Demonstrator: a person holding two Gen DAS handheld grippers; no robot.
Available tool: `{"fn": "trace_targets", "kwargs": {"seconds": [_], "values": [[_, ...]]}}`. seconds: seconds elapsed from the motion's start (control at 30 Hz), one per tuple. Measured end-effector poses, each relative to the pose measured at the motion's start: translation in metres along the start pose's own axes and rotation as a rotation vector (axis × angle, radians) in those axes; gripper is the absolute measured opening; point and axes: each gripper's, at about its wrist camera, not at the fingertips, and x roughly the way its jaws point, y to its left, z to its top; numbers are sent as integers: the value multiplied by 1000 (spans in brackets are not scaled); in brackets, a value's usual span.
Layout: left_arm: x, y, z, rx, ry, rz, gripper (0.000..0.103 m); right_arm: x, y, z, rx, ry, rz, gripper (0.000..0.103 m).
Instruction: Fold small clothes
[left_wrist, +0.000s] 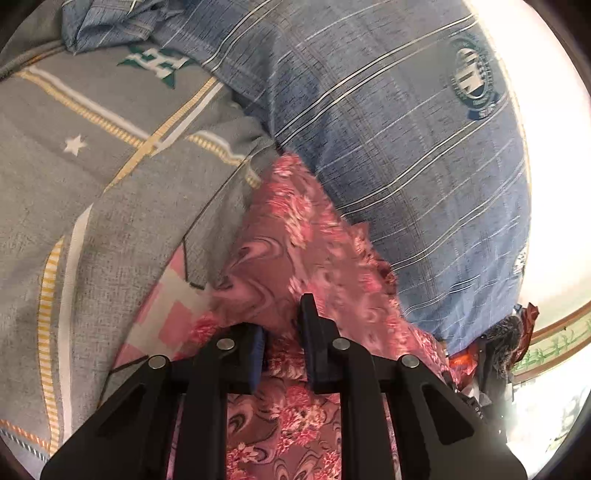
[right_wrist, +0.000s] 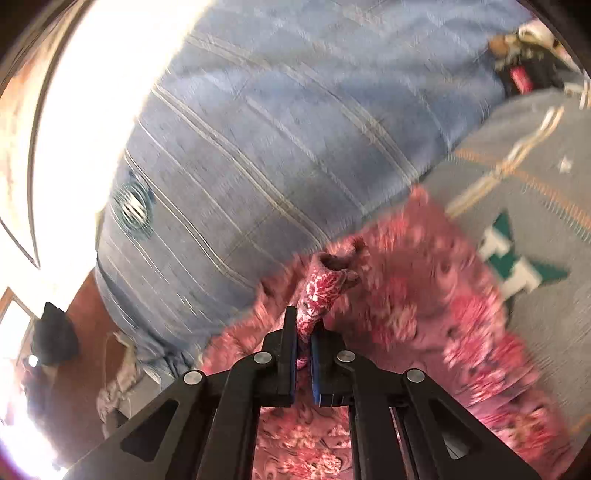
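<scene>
A pink floral garment (left_wrist: 295, 236) lies on the bed between a grey sheet and a blue striped pillow. My left gripper (left_wrist: 282, 325) sits low over the garment with its jaws a little apart; cloth fills the gap, but I cannot tell whether they pinch it. In the right wrist view the same garment (right_wrist: 424, 306) is blurred by motion. My right gripper (right_wrist: 304, 328) is shut on a bunched fold of the pink garment (right_wrist: 325, 284), which sticks up between the pads.
A blue striped pillow (left_wrist: 406, 129) fills the far side, also in the right wrist view (right_wrist: 258, 129). A grey sheet (left_wrist: 92, 184) with yellow stripes and a green logo covers the bed. Dark clutter (left_wrist: 506, 343) lies beside the pillow. A wooden floor (right_wrist: 85, 306) shows at left.
</scene>
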Motion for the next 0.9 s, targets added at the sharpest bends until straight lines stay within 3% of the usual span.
{"fn": "trace_targets", "kwargs": {"seconds": [0.13, 0.23, 0.27, 0.4, 0.43, 0.5, 0.57, 0.7, 0.73, 0.77, 0.9], "values": [[9, 12, 0, -56, 59, -9, 18, 19, -39, -11, 34, 171, -180, 6], [3, 13, 1, -63, 60, -27, 21, 9, -35, -11, 19, 144, -164, 11], [-1, 11, 1, -48, 42, -23, 21, 3, -26, -8, -15, 121, -131, 6], [-10, -2, -2, 40, 8, 36, 21, -22, -7, 0, -76, 15, -43, 6], [-8, -4, -3, 53, 5, 95, 21, -19, -11, -1, -72, 38, -63, 6], [-4, 1, -3, 48, 17, 144, 21, -6, -25, -11, -55, 143, -146, 7], [-7, 6, -1, 25, 15, 124, 21, 2, -34, -18, -41, 225, -179, 10], [-9, 4, 0, 34, 12, 117, 21, -26, -33, -3, -5, 68, -131, 26], [-8, 3, -1, 41, 13, 126, 21, -28, -34, 5, 10, 33, -129, 36], [-7, 3, -2, 47, 14, 132, 21, -24, -36, 12, 20, 18, -147, 39], [-7, 1, -1, 47, 10, 125, 21, 17, -32, 28, -29, 114, -207, 39]]}}
